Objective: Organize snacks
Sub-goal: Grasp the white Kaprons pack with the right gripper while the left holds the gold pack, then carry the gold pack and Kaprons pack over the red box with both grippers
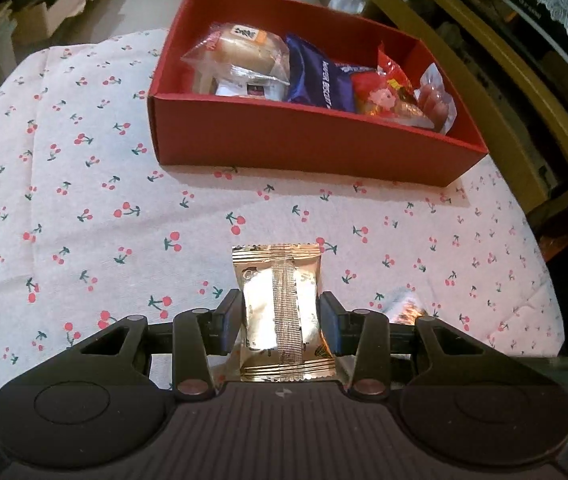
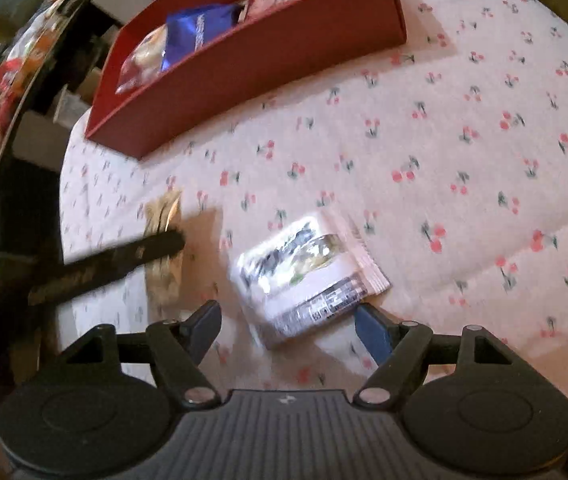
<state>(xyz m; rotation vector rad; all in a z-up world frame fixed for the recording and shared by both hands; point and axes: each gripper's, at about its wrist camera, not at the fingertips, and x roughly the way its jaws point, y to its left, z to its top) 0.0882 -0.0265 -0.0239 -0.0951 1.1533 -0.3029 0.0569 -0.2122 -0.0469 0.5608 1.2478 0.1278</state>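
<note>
My left gripper [image 1: 280, 320] is shut on a gold foil snack packet [image 1: 280, 304], held above the cherry-print tablecloth in front of the red box [image 1: 284, 144]. The box holds a bread pack [image 1: 240, 56], a blue biscuit bag [image 1: 323, 76] and red snack packs [image 1: 387, 88]. In the right wrist view my right gripper [image 2: 287, 324] is open just above a white and silver snack packet [image 2: 307, 276] lying on the cloth. The left gripper's finger [image 2: 124, 260] and its gold packet [image 2: 164, 240] show to the left. The red box [image 2: 268, 60] lies farther back.
Another small wrapper [image 1: 407, 308] lies on the cloth at the left gripper's right. A wooden chair frame [image 1: 523, 92] stands past the table's right edge. Cartons [image 1: 48, 12] sit on the floor at the far left. A dark glossy edge [image 2: 24, 92] borders the table's left.
</note>
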